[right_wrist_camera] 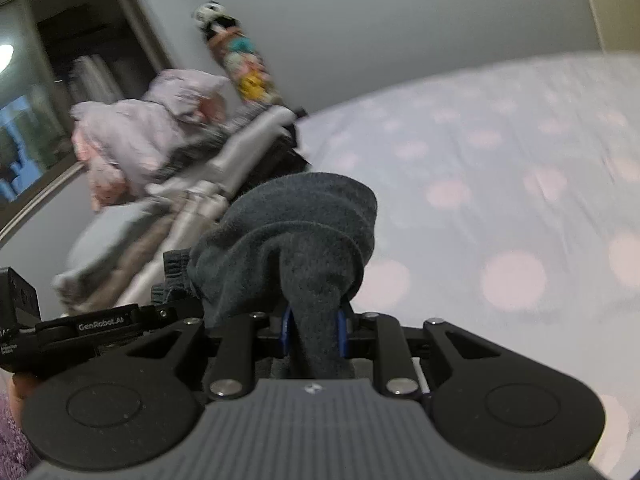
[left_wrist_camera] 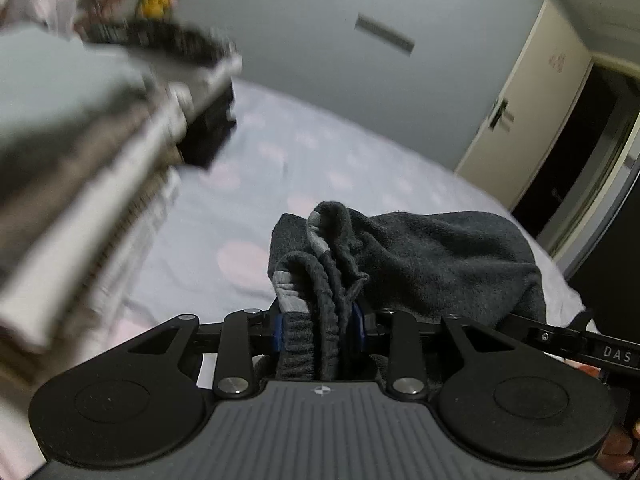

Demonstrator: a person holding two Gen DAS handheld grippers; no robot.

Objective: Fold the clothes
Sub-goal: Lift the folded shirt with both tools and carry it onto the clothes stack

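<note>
left claw clenched on dark garment waistband | right claw clenched on its fabric | slip risked if bunched cloth is tugged above bed

Both grippers, L & R, clamped, angled slightly down.

light: dim, even indoor | blur: heavy motion smear, perhaps worst at left | edges: fisheye-bent

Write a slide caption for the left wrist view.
Left gripper pinches the dark garment's ribbed waistband above the spotted bedsheet.
</note>
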